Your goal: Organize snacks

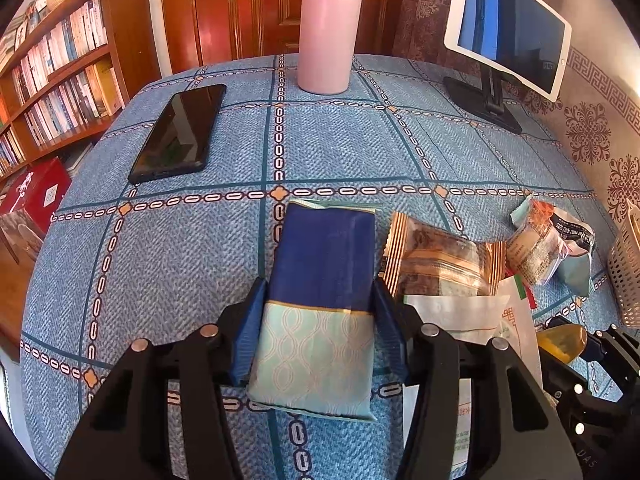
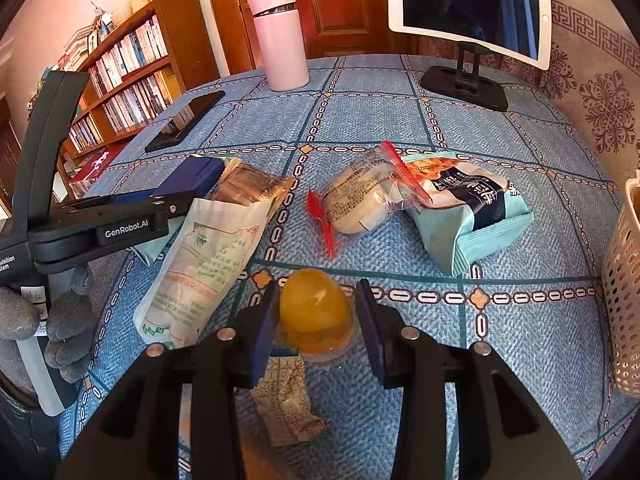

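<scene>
The left gripper [image 1: 320, 300] has its blue pads pressed against both long sides of a blue-and-teal packet [image 1: 320, 304], jaws part open around its width. The packet lies flat on the blue checked tablecloth [image 1: 180, 264], its long axis running from near to far, dark blue end pointing away toward the pink bottle [image 1: 326, 28].

The right gripper [image 2: 316, 316] stands with jaws narrowly apart around an orange jelly cup [image 2: 314, 314]; the left pad touches the cup, while the right pad seems just short of it, so a firm grip cannot be told. The cup sits dome up on the cloth, near edge, with a cream perforated basket [image 2: 624, 288] at far right.
</scene>
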